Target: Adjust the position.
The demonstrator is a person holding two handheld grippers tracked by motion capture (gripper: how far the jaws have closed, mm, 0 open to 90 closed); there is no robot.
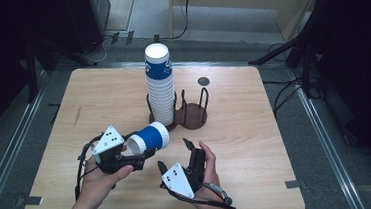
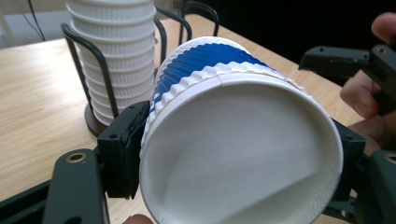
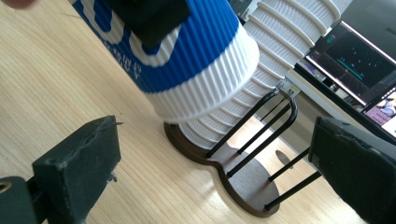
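A blue and white ribbed paper cup (image 1: 148, 139) lies on its side above the table, held near its rim by my left gripper (image 1: 145, 155), which is shut on it. In the left gripper view the cup's open mouth (image 2: 243, 140) faces the camera, with a black pad pressed on each side. My right gripper (image 1: 173, 153) stands open just right of the cup, nothing between its fingers. In the right gripper view the cup (image 3: 187, 56) hangs ahead of the open gripper (image 3: 217, 158). A tall stack of cups (image 1: 160, 86) stands in a wire holder (image 1: 194, 119) behind.
The holder's right slot (image 1: 197, 106) has no cups in it. A small dark disc (image 1: 203, 81) is set in the table's far side. A lit monitor (image 3: 355, 60) shows beyond the table. Dark stands and cables surround the table.
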